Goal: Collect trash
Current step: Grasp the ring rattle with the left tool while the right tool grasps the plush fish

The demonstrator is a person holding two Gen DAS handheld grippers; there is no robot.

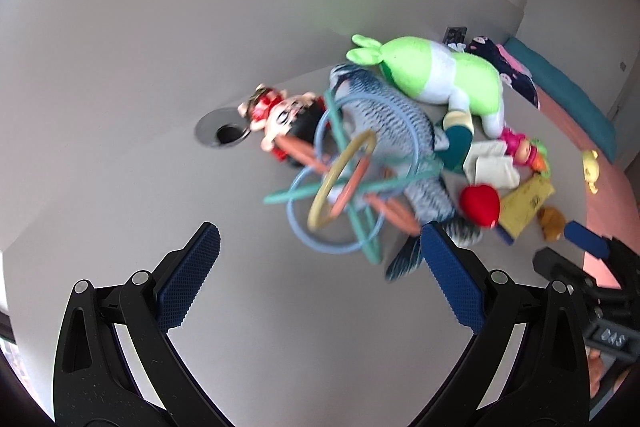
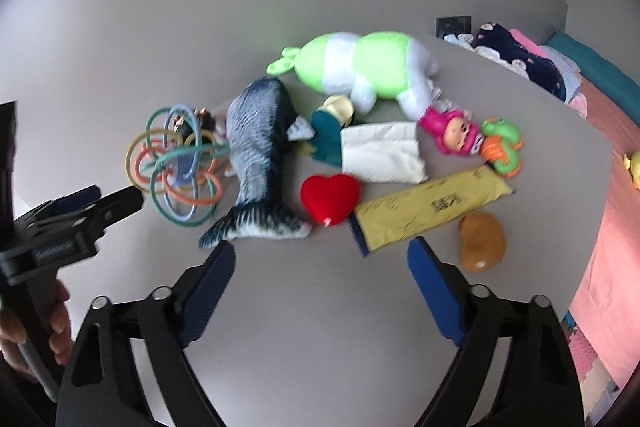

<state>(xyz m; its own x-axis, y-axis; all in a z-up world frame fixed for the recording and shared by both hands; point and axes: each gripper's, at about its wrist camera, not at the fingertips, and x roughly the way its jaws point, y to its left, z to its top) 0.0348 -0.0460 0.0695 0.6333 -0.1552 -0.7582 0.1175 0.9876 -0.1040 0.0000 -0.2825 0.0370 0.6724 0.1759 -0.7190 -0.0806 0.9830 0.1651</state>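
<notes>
The tangle of coloured plastic rings [image 1: 344, 183] smeared into blur before my left fingers. The grey striped plush fish [image 2: 260, 147] hid most of a small doll [image 2: 202, 121]; the yellow toy [image 2: 634, 167] was cut off at the edge.

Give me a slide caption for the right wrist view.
Open right gripper above a grey table strewn with toys, a yellow mailer and a white packet.

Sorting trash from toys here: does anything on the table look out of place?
Yes. Among the toys, a crumpled yellow wrapper lies flat beside the red heart, and a creased white packet sits behind it. Both look like litter.
</notes>
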